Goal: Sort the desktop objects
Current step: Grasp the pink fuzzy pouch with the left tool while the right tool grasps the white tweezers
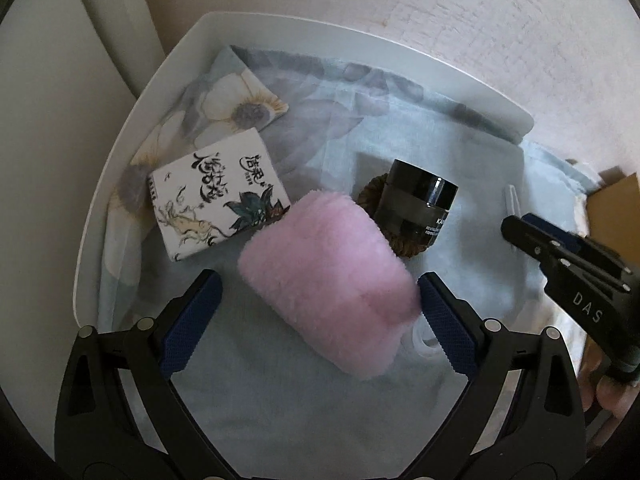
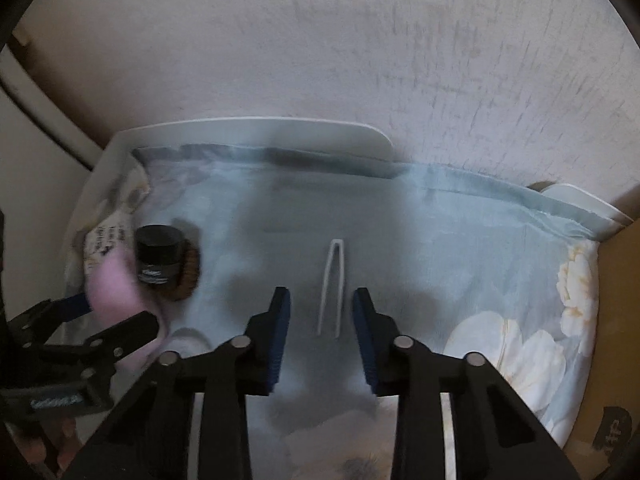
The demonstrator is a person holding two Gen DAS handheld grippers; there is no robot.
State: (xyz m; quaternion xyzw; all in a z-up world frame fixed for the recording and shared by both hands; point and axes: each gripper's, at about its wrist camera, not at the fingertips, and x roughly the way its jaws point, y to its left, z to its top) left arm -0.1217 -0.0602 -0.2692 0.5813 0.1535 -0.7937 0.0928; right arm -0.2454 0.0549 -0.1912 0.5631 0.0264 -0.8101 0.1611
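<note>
A rolled pink fluffy towel (image 1: pixel 332 276) lies on the floral cloth inside a white tray (image 1: pixel 132 128). My left gripper (image 1: pixel 320 278) is open and straddles the towel: the right pad (image 1: pixel 444 320) touches the fluff, the left pad stands a little clear. White tweezers (image 2: pixel 331 288) lie on the cloth between the fingers of my right gripper (image 2: pixel 321 292), whose pads stand apart from them on both sides. Beyond the towel, a black jar (image 1: pixel 416 204) sits on a brown braided ring (image 1: pixel 372 196). A printed tissue pack (image 1: pixel 212 196) lies to the left.
The blue floral cloth (image 2: pixel 440 240) covers the tray floor and hangs over its right side. The tray's raised rim (image 2: pixel 260 124) stands against a pale wall. A cardboard box (image 2: pixel 616 320) borders the right edge. The right gripper (image 1: pixel 516 224) shows beside the jar in the left wrist view.
</note>
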